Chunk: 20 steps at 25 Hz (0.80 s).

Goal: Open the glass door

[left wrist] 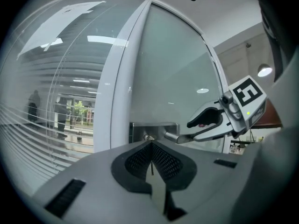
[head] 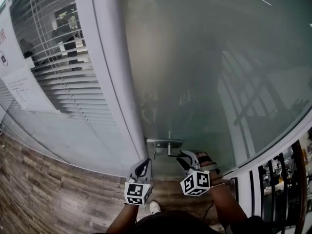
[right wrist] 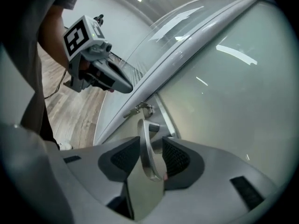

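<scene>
Our right fingers [right wrist: 180, 158] stand apart around the handle [right wrist: 145, 146] at twelve o'clock, left fingers [left wrist: 139, 161] together, empty; glass door [head: 204, 72] unopened.

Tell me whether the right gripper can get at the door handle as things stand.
Very likely yes: the door handle lies between the parted jaws of the right gripper, with nothing else between them; the pads seem not to press it.

A brown wood-plank floor [head: 44, 189] ran beneath a glass partition with white horizontal blinds [head: 63, 77]; a black metal railing [head: 252, 194] stood at right.
</scene>
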Each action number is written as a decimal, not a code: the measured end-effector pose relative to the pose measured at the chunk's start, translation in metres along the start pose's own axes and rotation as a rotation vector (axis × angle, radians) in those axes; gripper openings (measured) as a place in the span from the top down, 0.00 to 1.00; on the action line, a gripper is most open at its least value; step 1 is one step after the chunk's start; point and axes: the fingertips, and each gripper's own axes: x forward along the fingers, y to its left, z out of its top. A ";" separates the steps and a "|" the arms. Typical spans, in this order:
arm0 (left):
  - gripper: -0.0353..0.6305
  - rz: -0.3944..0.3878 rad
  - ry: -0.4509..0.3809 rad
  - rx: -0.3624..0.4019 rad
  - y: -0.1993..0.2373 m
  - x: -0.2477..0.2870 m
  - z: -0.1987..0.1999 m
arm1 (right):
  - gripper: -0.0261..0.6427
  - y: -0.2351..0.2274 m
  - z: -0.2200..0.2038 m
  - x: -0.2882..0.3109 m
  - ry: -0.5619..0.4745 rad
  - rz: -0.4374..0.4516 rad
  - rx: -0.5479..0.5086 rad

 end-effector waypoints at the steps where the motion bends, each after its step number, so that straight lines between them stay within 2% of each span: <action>1: 0.94 0.006 0.000 -0.003 0.004 0.000 0.000 | 0.73 0.002 -0.001 0.005 0.019 0.020 -0.024; 10: 0.94 0.034 0.011 -0.023 0.020 0.000 -0.008 | 0.72 0.026 -0.011 0.044 0.147 0.199 -0.141; 14: 0.94 0.049 0.029 -0.024 0.026 0.000 -0.014 | 0.72 0.033 -0.013 0.055 0.182 0.229 -0.171; 20: 0.94 0.044 0.030 -0.028 0.030 0.003 -0.016 | 0.73 0.042 -0.011 0.066 0.199 0.285 -0.160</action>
